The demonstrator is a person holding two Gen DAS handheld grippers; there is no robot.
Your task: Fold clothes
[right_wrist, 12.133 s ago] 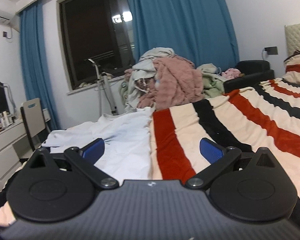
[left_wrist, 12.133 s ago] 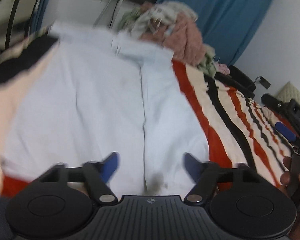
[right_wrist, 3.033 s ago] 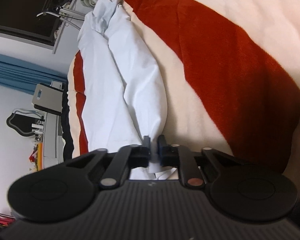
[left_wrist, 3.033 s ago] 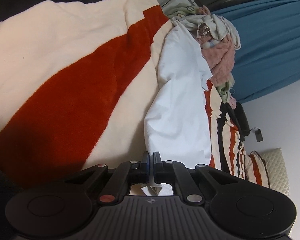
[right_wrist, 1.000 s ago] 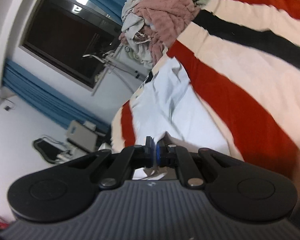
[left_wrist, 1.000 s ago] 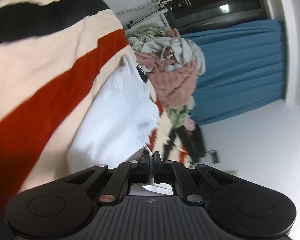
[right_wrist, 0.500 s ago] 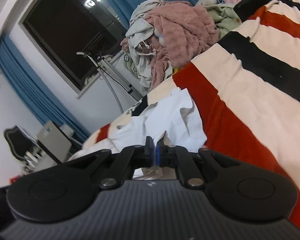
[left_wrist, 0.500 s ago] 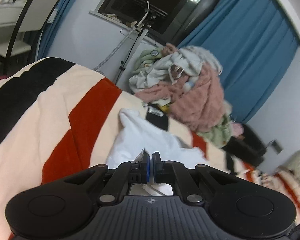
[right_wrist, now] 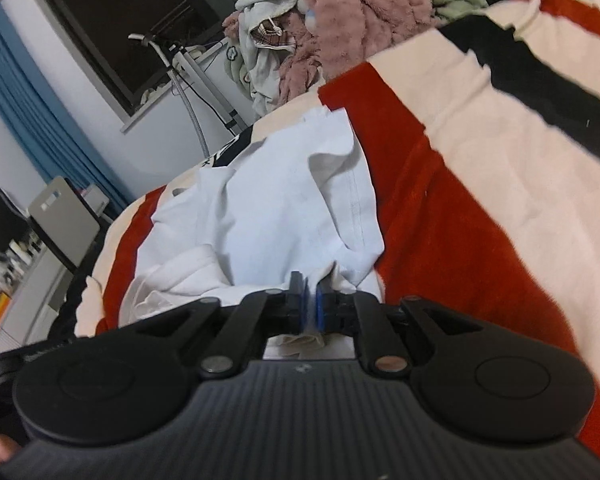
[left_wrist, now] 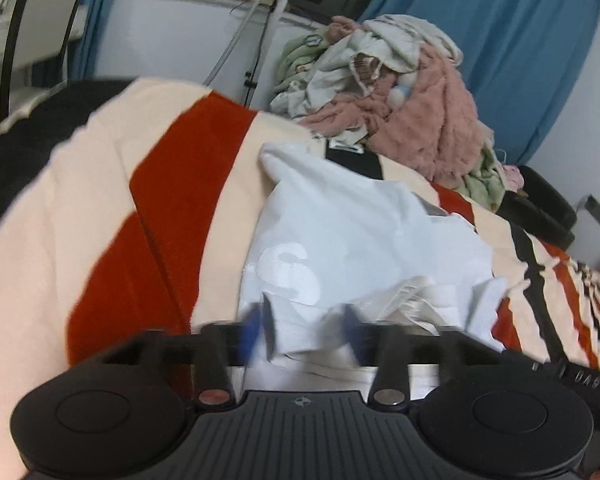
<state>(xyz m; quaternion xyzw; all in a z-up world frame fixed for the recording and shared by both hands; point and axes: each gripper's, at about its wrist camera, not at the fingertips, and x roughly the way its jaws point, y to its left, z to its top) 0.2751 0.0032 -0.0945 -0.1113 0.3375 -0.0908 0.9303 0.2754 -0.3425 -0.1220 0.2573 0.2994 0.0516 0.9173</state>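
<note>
Crumpled white cotton shirt lies on the red, cream and black striped blanket, bare blanket either side. Left gripper, tilted down over the shirt's near edge, has just been opening, cloth loose between its parted jaws. Right gripper is parting slightly, hem still pinched.
</note>
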